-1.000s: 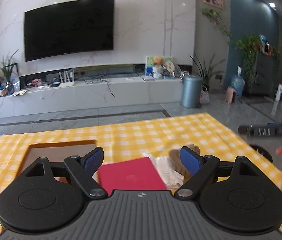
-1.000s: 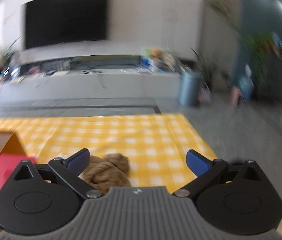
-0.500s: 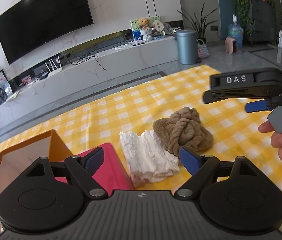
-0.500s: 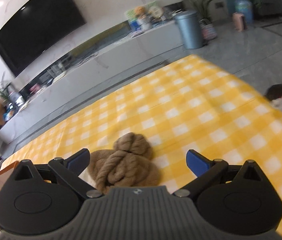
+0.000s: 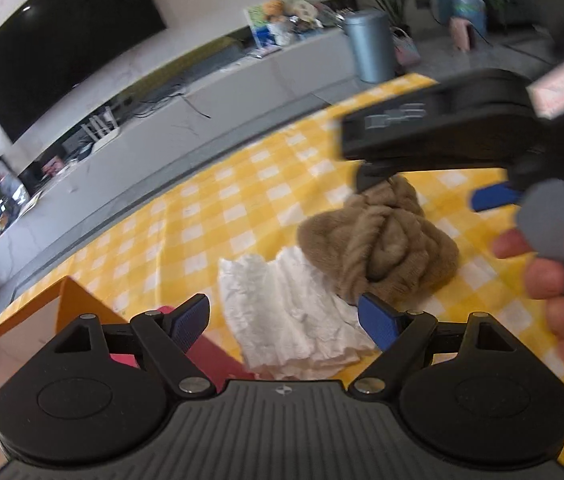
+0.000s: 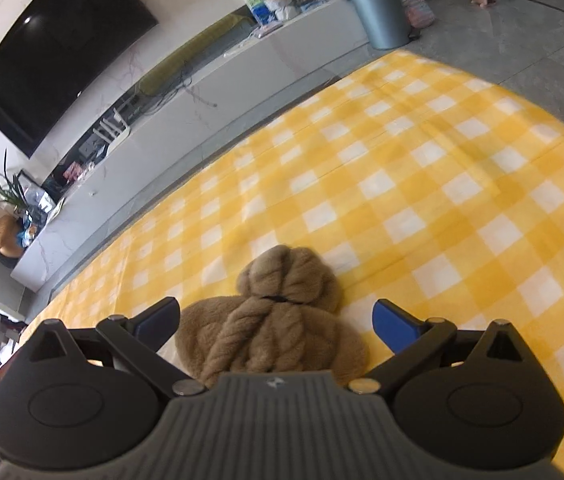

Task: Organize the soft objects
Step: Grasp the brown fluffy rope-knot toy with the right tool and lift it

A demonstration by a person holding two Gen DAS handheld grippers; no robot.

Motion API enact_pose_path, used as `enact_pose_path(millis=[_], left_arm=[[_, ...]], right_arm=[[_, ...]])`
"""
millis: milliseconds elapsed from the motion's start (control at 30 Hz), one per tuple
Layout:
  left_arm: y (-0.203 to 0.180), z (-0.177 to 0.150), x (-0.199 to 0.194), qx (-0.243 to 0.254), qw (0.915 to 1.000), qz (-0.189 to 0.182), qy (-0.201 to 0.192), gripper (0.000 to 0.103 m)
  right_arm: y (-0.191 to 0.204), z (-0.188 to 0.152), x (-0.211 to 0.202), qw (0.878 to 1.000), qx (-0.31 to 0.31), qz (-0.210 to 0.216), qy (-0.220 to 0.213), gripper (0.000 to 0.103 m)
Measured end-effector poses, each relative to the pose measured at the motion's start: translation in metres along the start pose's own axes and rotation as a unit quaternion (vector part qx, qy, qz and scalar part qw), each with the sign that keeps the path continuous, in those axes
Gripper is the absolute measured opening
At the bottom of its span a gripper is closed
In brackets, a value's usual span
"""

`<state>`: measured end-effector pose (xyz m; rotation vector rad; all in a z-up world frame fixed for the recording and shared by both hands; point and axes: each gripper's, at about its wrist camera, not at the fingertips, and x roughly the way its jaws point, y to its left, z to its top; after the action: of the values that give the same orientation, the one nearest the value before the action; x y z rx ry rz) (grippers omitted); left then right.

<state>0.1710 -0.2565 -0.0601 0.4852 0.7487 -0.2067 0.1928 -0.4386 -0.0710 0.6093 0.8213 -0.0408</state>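
**Both grippers spread wide above the soft objects**

The left gripper [image 5: 282, 316] is seen with its jaws wide apart and nothing held between them. Beyond its blue pads [image 5: 378, 322] a crumpled white cloth [image 5: 294, 312] lies on the yellow checked tablecloth [image 5: 233, 216], and a red pouch [image 5: 221, 364] shows just left of the cloth, beside an orange box [image 5: 21, 320] at the table's left edge.

The right gripper [image 6: 275, 320] is likewise spread wide — no contact with either pad can be made out. A brown knotted plush bundle [image 6: 277, 320] lies on the tablecloth between its open fingers, close to the gripper body. In the left wrist view the same bundle rests touching the far right edge of the white cloth, with the right gripper held over it from the right, blurred, a person's hand [image 5: 558, 280] wrapped around its grey handle.
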Motion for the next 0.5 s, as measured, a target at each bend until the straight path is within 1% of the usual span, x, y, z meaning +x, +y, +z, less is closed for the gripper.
enact_pose_path(millis=[33,67,133,233,300,400,467,500], left_arm=[[-0.002,0.0,0.001,0.008,1.0,0.001,-0.001,0.098],[-0.005,0.001,0.002,0.017,0.9998,0.005,-0.002,0.098],[-0.008,0.003,0.004,0.03,0.9995,0.013,0.0,0.098],[-0.009,0.002,0.005,0.029,0.9995,0.009,0.0,0.098],[-0.008,0.002,0.007,0.024,0.9997,0.005,0.004,0.098],[-0.007,0.0,0.01,0.02,0.9997,-0.004,0.011,0.098],[-0.005,-0.003,0.01,0.016,0.9998,-0.009,0.011,0.098],[-0.005,-0.003,0.011,0.017,0.9997,-0.01,0.012,0.098]], right_arm=[[0.004,-0.001,0.004,1.0,-0.004,-0.002,0.002,0.1],[0.009,-0.002,0.01,1.0,-0.011,-0.014,0.005,0.1],[0.019,-0.007,0.023,0.998,-0.045,-0.048,0.017,0.1],[0.028,-0.016,0.039,0.992,-0.088,-0.078,0.04,0.1],[0.029,-0.02,0.047,0.991,-0.095,-0.082,0.056,0.1],[0.025,-0.024,0.051,0.99,-0.093,-0.081,0.066,0.1],[0.02,-0.025,0.049,0.991,-0.09,-0.072,0.072,0.099],[0.016,-0.024,0.046,0.992,-0.083,-0.062,0.071,0.091]])
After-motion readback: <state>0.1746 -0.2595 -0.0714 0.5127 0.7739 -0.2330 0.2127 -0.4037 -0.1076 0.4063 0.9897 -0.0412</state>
